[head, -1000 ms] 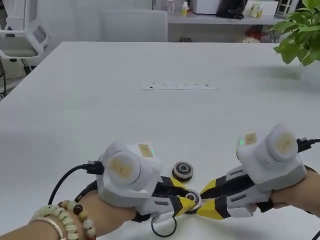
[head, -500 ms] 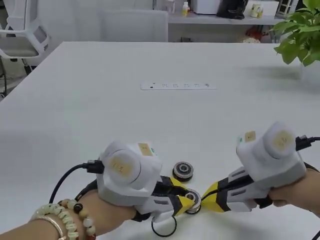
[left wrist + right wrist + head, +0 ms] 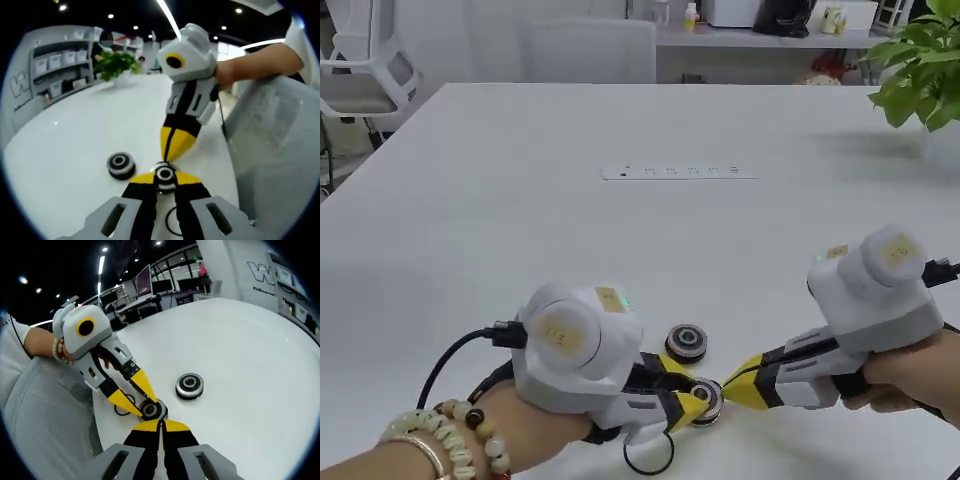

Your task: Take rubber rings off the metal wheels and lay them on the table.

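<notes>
Held wheel: small metal wheel point(image 3: 165, 175), dark band round it that reads as the rubber ring, held just over the surface point(image 3: 620, 240) near its front edge.
Left gripper: point(image 3: 698, 398) fingers pinching the held wheel from both sides.
Right gripper: point(image 3: 161, 424) fingers pressed together, tips touching the wheel's rim; can't tell if any rubber is nipped between them.
Loose ring: point(image 3: 648, 456) flat on the surface, just beside the left gripper.
Second wheel: point(image 3: 686, 341) lying flat nearby, dark band on.
Risk, empty pull: tips holding no rubber would come away with nothing.
Risk, dropped wheel: a sideways tug could lever it out of the left pinch; it would roll.
Risk, snap-back: a stretched ring may spring off and skip away.
</notes>
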Demonstrator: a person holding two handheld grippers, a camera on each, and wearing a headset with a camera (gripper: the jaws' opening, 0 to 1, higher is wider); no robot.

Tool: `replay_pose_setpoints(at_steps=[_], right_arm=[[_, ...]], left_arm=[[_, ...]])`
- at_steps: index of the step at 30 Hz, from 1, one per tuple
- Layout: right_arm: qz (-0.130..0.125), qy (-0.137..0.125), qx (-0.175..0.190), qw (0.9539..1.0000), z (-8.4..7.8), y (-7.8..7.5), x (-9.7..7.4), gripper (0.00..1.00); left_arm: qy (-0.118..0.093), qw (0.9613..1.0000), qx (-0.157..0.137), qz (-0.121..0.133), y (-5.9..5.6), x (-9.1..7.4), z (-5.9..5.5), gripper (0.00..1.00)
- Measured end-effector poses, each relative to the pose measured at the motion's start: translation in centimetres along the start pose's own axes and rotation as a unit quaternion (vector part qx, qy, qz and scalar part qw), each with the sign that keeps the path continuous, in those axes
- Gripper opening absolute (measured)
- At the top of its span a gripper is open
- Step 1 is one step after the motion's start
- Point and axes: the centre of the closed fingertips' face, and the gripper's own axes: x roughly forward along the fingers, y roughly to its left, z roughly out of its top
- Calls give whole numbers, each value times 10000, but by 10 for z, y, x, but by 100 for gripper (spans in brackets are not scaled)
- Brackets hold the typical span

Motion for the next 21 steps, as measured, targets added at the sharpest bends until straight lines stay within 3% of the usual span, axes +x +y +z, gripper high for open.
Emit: replay_pose_setpoints(at_steps=[21], right_arm=[[125,-82,312,9994,4,9,1,0]], left_arm=[[54,9999,130,21,1,0,-1,13]])
